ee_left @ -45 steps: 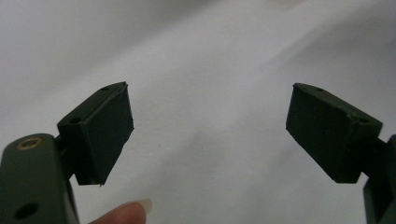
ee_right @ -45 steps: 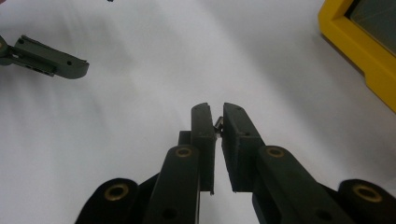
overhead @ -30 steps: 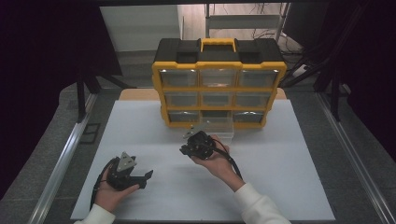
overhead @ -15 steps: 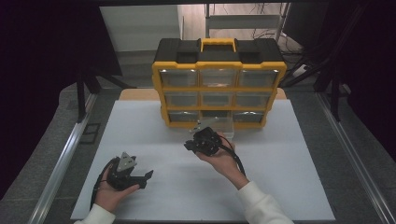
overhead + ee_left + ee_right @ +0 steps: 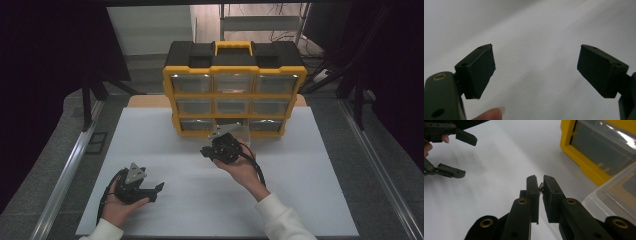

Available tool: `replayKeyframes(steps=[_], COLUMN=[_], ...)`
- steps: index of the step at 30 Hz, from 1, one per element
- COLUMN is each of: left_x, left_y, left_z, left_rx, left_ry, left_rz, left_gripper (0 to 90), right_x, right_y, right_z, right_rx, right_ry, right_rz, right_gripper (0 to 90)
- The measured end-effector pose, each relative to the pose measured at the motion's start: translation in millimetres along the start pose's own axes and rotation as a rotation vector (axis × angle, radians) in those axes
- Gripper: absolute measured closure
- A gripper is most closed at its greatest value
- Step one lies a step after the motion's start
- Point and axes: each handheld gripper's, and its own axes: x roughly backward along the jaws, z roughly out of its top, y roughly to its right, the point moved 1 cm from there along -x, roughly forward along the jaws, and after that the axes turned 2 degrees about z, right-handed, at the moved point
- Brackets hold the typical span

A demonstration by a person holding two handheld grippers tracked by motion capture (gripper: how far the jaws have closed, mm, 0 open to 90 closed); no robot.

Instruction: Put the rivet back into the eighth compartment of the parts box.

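My right gripper (image 5: 541, 178) is shut on a tiny metal part (image 5: 541, 186) that peeks out between its pads. In the high view this right gripper (image 5: 206, 152) hovers above the white table just in front of the yellow and black drawer organizer (image 5: 235, 95), beside a pulled-out clear drawer (image 5: 241, 135). That clear drawer (image 5: 614, 195) lies to the right of the jaws. My left gripper (image 5: 536, 67) stands wide open over bare table with nothing between its pads. The left gripper (image 5: 158, 192) rests near the front left.
The organizer (image 5: 584, 162) holds three rows of clear drawers and stands at the back of the white table (image 5: 200, 200). A metal rail (image 5: 65, 170) runs along the left side. A fingertip (image 5: 490, 113) shows below the left jaws.
The right hand has lifted and shifted slightly back and right toward the organizer, with the gripper still pinched shut. The left hand has stayed in place.
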Motion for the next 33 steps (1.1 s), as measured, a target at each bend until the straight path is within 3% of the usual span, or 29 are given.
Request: replayKeyframes(steps=[33], left_x=[0.1], left_y=[0.1], left_z=[-0.2], left_rx=[-0.001], left_ry=[-0.001], left_rz=[0.005], left_gripper=[15.3], right_x=[28.5], right_y=[19.3], right_z=[2.5], right_rx=[-0.041], right_ry=[0.072], right_rz=[-0.064], right_gripper=[82.5])
